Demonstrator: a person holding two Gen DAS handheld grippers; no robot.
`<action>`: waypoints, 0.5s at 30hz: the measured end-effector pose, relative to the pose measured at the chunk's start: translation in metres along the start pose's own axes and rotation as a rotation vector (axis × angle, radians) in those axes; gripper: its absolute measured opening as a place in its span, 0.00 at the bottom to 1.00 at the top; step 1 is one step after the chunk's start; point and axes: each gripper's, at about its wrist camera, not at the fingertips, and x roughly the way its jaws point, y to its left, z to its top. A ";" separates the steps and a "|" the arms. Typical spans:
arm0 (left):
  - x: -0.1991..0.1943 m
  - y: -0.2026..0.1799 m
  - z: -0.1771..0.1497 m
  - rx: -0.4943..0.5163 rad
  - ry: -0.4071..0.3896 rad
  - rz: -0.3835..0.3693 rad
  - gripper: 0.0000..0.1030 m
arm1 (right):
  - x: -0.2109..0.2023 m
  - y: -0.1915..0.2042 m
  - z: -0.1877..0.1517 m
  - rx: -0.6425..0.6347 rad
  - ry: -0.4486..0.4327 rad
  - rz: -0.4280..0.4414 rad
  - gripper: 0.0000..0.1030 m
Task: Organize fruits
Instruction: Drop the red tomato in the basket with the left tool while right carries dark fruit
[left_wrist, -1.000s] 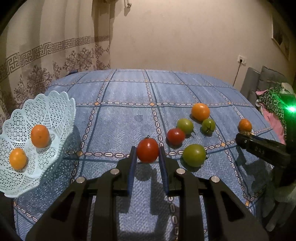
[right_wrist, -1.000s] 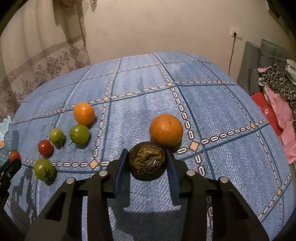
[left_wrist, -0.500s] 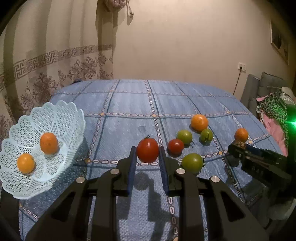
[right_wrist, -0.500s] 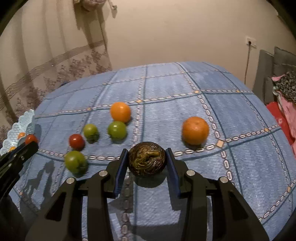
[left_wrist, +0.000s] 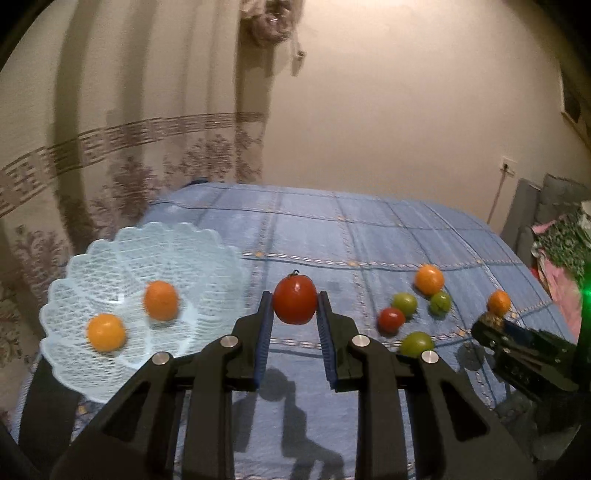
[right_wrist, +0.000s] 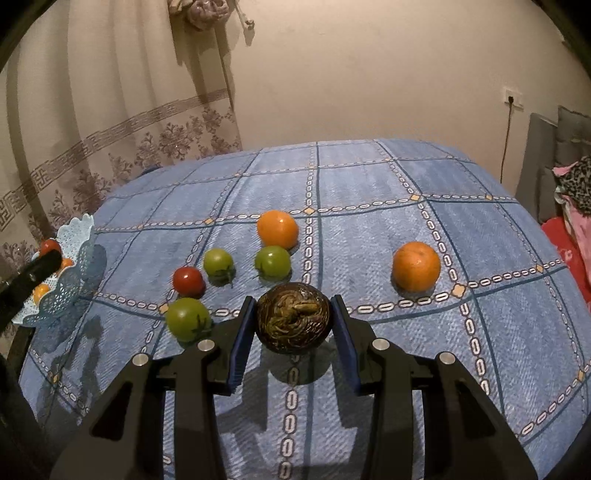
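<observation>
Raised just right of the lace basket (left_wrist: 74, 295), the left gripper (left_wrist: 294, 314) pinches a red tomato (left_wrist: 294, 301), while farther right the right gripper (right_wrist: 292, 325) clamps a dark wrinkled fruit (right_wrist: 292, 321) above the blue cloth (right_wrist: 369, 184).

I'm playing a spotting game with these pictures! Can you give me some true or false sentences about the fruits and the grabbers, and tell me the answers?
1. The left gripper holds a red tomato. True.
2. The white lace basket has three oranges in it. False: it has two orange fruits.
3. The right gripper holds a green tomato. False: it holds a dark wrinkled fruit.
4. Three green tomatoes lie on the blue cloth. True.
5. No red tomato is left on the cloth. False: one small red tomato lies there.
</observation>
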 end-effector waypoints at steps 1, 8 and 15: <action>-0.002 0.007 0.000 -0.011 0.004 0.015 0.24 | 0.000 0.002 0.000 -0.003 0.004 0.001 0.40; -0.009 0.043 0.010 -0.052 -0.002 0.083 0.24 | -0.004 0.018 -0.005 -0.005 0.022 0.049 0.40; -0.023 0.075 0.011 -0.010 0.000 0.172 0.24 | -0.009 0.051 -0.001 -0.033 0.029 0.133 0.40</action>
